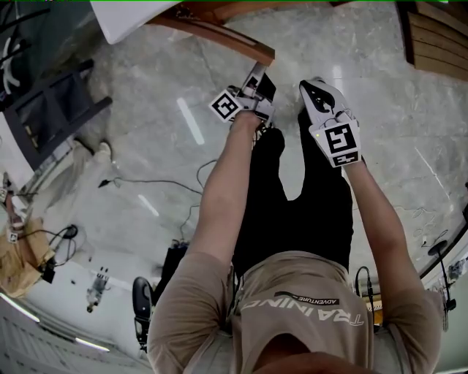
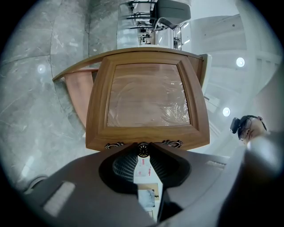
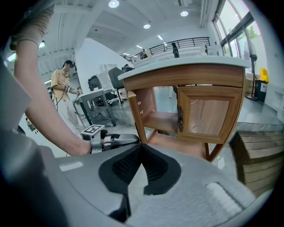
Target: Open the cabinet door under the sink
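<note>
My left gripper (image 1: 256, 86) is shut on the small round knob (image 2: 143, 150) of the wooden cabinet door (image 2: 146, 95). That door fills the left gripper view, with plastic film over its panel. It stands swung out from the cabinet (image 3: 195, 102) under the white countertop (image 1: 131, 18). In the right gripper view the left gripper (image 3: 111, 141) sits at the open door's edge (image 3: 136, 117), and a shelf (image 3: 162, 122) shows inside. The second door (image 3: 208, 116) is closed. My right gripper (image 1: 322, 102) hangs free beside the left one, its jaws (image 3: 141, 147) together with nothing between them.
A wooden crate (image 1: 439, 33) stands right of the cabinet. A dark metal stand (image 1: 44, 109) and cables (image 1: 146, 182) lie on the marble floor to the left. Another person (image 3: 62, 88) and an office chair (image 3: 116, 80) are farther back.
</note>
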A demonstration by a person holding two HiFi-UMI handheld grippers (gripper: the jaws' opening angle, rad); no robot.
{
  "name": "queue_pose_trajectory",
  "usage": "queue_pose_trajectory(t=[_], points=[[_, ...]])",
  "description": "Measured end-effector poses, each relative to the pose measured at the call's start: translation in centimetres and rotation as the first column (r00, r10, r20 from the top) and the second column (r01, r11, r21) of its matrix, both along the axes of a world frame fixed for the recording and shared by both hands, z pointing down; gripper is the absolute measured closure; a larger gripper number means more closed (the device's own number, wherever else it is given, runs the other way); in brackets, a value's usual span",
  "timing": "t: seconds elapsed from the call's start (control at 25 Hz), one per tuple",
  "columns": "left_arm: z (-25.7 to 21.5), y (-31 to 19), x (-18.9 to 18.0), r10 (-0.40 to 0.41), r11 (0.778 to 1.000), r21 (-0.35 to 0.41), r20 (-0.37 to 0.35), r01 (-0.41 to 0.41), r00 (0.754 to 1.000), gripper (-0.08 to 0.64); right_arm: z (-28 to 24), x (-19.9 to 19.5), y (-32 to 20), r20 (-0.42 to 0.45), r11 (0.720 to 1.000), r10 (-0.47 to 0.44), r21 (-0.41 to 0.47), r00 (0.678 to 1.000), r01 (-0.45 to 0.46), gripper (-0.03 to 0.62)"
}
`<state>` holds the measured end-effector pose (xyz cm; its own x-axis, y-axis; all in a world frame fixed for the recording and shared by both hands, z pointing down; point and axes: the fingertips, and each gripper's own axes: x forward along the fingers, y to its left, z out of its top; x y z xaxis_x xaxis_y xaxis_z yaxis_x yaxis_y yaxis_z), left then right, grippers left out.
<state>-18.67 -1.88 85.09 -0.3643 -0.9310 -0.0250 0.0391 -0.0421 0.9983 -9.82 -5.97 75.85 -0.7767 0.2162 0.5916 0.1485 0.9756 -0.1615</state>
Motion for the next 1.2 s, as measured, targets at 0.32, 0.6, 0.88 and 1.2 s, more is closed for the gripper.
queue_pose_trajectory(t=[0.32, 0.6, 0.88, 1.2], points=[[0.7, 4.2, 0.9, 0.074, 0.997, -0.035, 0.002, -0.073, 0.997, 0.462, -0.7, -0.3, 2.2, 0.007, 1.000, 0.016, 0.015, 1.000, -0.016, 0.591], [1.1, 7.7, 1.3, 0.122, 0.990, -0.069, 0.013, -0.121, 0.992, 0.462, -1.1, -0.1, 4.5, 0.004, 1.000, 0.009, 0.012, 1.000, -0.009, 0.591], [1.3, 11.6, 1.0, 0.184, 0.978, -0.113, 0.047, -0.177, 0.982, 0.460, -0.7, 0.6, 7.3, -0.012, 1.000, -0.015, 0.009, 1.000, 0.015, 0.591], [1.3, 15.2, -0.2, 0.146, 0.982, -0.128, 0.023, -0.142, 0.989, 0.460, -0.8, 0.4, 9.2, -0.024, 0.999, -0.041, 0.022, 0.999, 0.042, 0.591]])
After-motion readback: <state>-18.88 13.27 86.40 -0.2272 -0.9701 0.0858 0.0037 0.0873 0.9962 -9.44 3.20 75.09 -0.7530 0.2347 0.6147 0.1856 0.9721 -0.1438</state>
